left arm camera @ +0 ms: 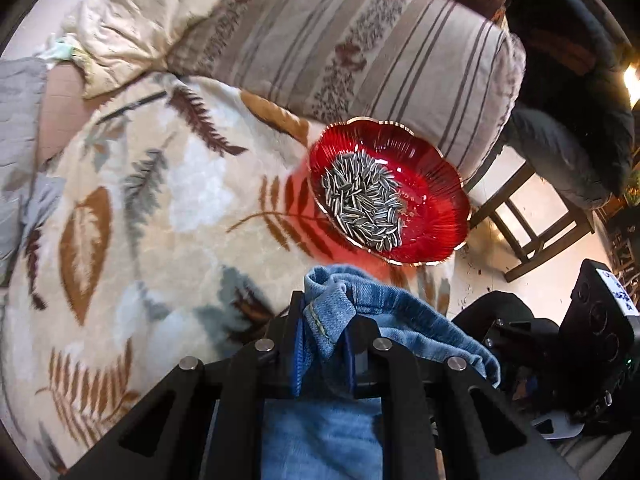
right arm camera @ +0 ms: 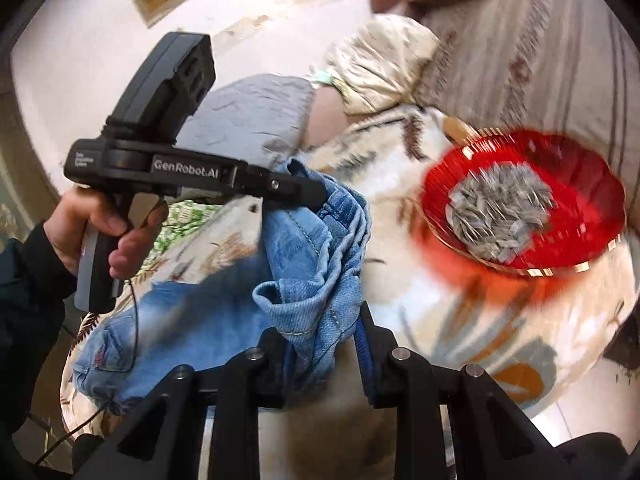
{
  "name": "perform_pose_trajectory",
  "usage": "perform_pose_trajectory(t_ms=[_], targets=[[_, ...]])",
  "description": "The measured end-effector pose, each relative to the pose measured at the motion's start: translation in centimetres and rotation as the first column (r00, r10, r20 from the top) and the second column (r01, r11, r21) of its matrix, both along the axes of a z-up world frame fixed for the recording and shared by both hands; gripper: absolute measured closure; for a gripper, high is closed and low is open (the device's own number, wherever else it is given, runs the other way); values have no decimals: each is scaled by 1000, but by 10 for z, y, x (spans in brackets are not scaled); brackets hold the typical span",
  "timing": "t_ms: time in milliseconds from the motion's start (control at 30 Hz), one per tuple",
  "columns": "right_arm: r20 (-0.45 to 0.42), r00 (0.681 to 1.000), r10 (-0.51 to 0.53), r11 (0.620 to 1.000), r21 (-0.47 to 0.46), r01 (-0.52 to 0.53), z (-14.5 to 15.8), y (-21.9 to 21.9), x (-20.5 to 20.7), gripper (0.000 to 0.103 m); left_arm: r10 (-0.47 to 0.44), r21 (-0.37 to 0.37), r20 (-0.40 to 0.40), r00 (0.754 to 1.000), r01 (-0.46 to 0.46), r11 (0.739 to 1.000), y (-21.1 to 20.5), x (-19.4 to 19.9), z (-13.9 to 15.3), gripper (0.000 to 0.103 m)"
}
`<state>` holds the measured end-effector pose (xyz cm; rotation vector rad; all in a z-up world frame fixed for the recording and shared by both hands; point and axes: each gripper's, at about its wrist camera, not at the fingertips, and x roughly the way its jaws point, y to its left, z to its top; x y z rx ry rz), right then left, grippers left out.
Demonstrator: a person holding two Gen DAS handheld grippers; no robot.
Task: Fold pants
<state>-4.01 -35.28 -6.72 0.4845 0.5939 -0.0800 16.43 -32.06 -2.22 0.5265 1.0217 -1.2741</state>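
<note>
I hold the jeans [right arm camera: 304,240] hem clamped in both the left gripper [left arm camera: 324,344] and right gripper [right arm camera: 324,340], lifted near the red bowl [left arm camera: 436,216]; next, carry the fold over clear of it.

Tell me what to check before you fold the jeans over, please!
1. Left gripper pinching the jeans: ok, denim sits clamped between its jaws.
2. Right gripper pinching the jeans: ok, a denim fold sits between its jaws.
3. Red bowl of sunflower seeds clear of the fold: not ok, it sits close beside the denim.
4. Leaf blanket free for laying down: ok.
5. Legs lined up evenly: cannot tell, cloth is bunched.
</note>
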Motion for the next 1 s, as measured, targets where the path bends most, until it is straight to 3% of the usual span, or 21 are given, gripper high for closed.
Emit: perform_pose_trajectory(t_ms=[233,400,533,633,767,833,867,967,1000], targets=[[65,989,135,988,-90,-129,33,55,16,76,95,-60,16,995,-94,994,65,7,22,87],[55,966,253,961,-127,-244,34,102,35,76,184,-63,4,983,-183,981,127,12,17,87],[9,934,358,922,-163,-352,19,145,54,76,262,-43,-20,965,-263,964,173,17,-3,87],[-39,916,399,897,-193,-398,3,170,67,76,320,11,-14,947,-320,947,198,24,-27,87],[-196,883,427,855,-229,-465,-34,202,98,75,382,116,-1,924,-379,918,214,36,-68,85],[-237,878,417,848,-248,-469,-47,210,103,65,397,178,28,917,-396,901,220,38,-89,78],[-235,880,412,842,-271,-466,-49,211,102,63,408,173,33,913,-407,897,225,37,-92,73],[-221,871,439,838,-248,-486,-44,208,100,32,452,141,38,891,-453,880,239,36,-79,44],[-209,871,446,843,-231,-487,-38,204,99,27,455,134,46,889,-457,879,243,33,-73,40]])
